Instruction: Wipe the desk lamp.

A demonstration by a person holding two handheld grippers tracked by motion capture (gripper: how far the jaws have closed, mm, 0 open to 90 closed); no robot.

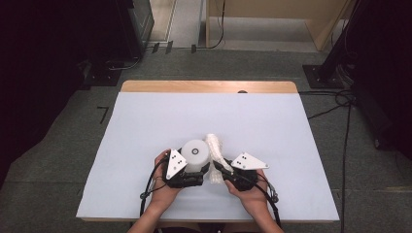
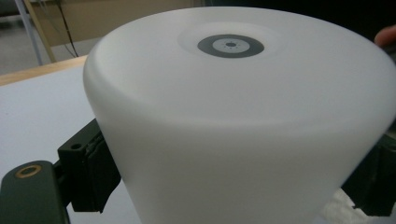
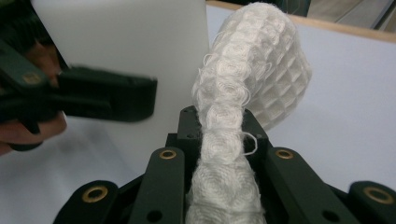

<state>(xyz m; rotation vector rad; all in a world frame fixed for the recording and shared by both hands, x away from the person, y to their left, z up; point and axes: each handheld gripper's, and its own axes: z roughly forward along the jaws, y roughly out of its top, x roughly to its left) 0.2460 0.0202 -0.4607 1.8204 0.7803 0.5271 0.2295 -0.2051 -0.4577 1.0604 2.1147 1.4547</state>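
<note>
White waffle-weave cloth, rolled into a long soft strip, sits pinched between the jaws of the right gripper, which are squeezed tight on it. The landmark here is the smooth white plastic tub with a small dark ring on its top. In the high view the cloth lies just beside the tub, on its right side, so close that it may be touching the wall; I cannot tell for sure. The cloth's long line runs from the right gripper up and away from the person, and its free end curls over a little past the tub's far edge. The left gripper grips the tub from the near side, with one black jaw pressed on each side of the wall, so its jaws are clamped on the tub. The tub stands upright on the pale sheet that covers the table. I think the next move is to bring the cloth against the tub, and that means going left, since the tub lies to the left of the cloth. The right gripper is the nearer one for that job.
</note>
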